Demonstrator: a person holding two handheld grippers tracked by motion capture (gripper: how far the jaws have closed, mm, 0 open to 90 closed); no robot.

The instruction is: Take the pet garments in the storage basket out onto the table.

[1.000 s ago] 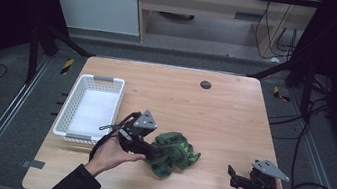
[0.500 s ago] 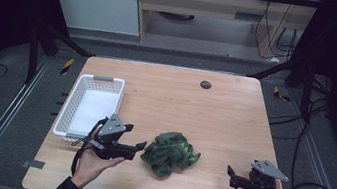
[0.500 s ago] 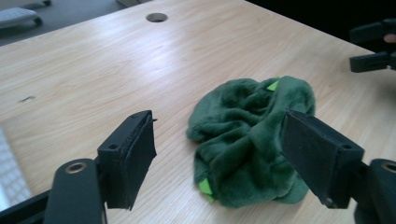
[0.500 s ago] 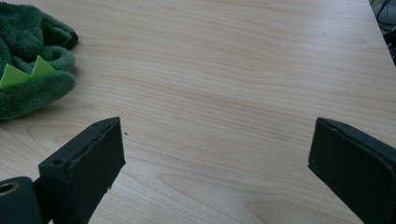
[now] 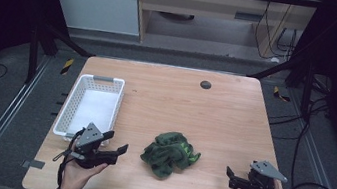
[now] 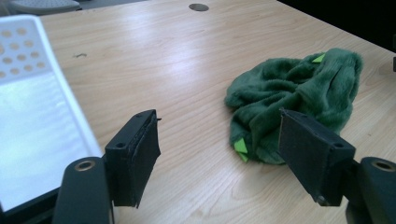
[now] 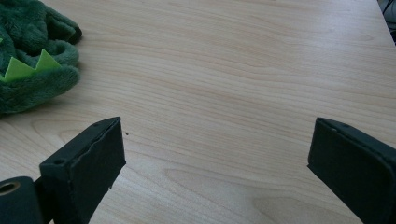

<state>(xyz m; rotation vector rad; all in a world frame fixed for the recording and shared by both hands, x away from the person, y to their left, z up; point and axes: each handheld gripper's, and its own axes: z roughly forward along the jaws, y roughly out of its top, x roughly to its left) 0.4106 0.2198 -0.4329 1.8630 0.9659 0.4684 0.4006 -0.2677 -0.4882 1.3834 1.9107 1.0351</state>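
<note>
left gripper (image 5: 115, 150) held low beside the white basket (image 5: 69, 110), jaws released; right gripper (image 5: 232, 177) likewise, jaws released. green plush cloth (image 5: 170, 153) lies crumpled between them, untouched.

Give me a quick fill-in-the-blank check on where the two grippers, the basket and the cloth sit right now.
1. The crumpled green plush cloth lies on the wooden table between the two ____.
2. The left gripper has its jaws ____.
3. The white perforated plastic basket holds ____.
4. The right gripper grips ____.

Missing words: grippers; open; nothing; nothing
</note>
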